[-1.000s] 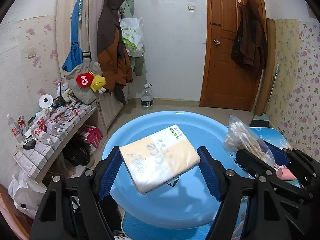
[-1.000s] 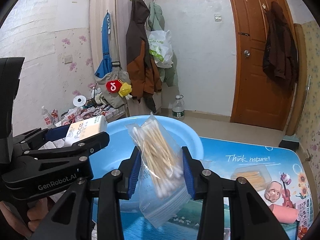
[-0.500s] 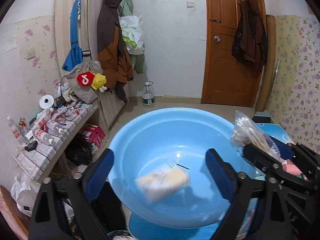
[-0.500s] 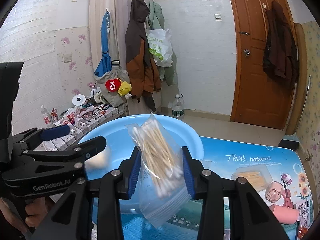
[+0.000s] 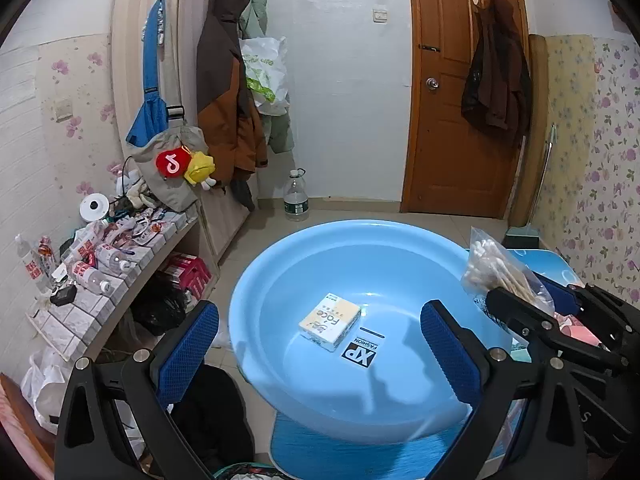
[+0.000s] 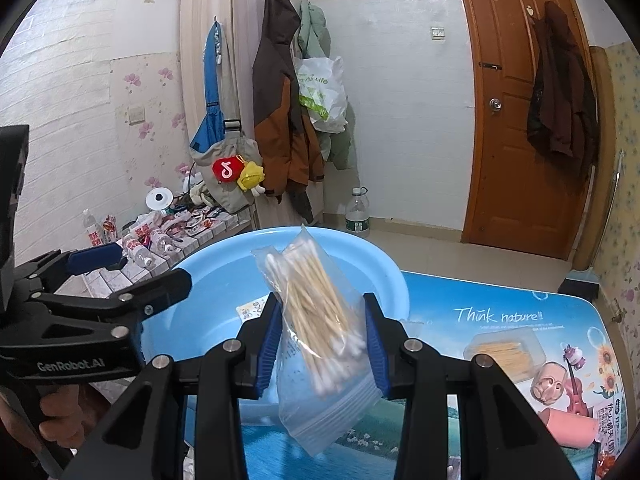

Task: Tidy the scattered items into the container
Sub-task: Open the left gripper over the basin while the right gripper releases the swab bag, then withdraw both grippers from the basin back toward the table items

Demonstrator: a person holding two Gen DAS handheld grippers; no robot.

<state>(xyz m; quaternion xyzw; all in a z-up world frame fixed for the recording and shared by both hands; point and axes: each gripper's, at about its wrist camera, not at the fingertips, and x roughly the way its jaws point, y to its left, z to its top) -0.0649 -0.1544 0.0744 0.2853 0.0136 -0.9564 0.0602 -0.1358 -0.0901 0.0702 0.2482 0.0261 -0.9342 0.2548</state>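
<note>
1. Left wrist view: basin (image 5: 280, 276), light blue and round, is the landmark. The left claw (image 5: 320, 344) stands wide apart above its near rim; its jaws have just been opening and nothing is between the blue pads. The tissue pack (image 5: 330, 321) lies flat on the basin's floor, near the middle, just beside a black-and-white label (image 5: 362, 352). To the right of the basin, the right claw (image 5: 532, 300) holds a bag of cotton swabs (image 5: 496, 266) over the rim.

2. Right wrist view: the right claw (image 6: 322, 340) is clamped on the bag of cotton swabs (image 6: 320, 320), pads pressing both sides, the bag upright, over the basin's (image 6: 384, 272) right edge. The tissue pack (image 6: 253, 307) shows partly, inside the basin behind the left pad. The left claw (image 6: 132, 276) hangs over the basin's left side, gaping, with a hand (image 6: 60, 404) on its handle. Right of the basin, the printed blue surface (image 6: 500, 304) carries a clear box (image 6: 504, 354) and a pink item (image 6: 568, 424).
</note>
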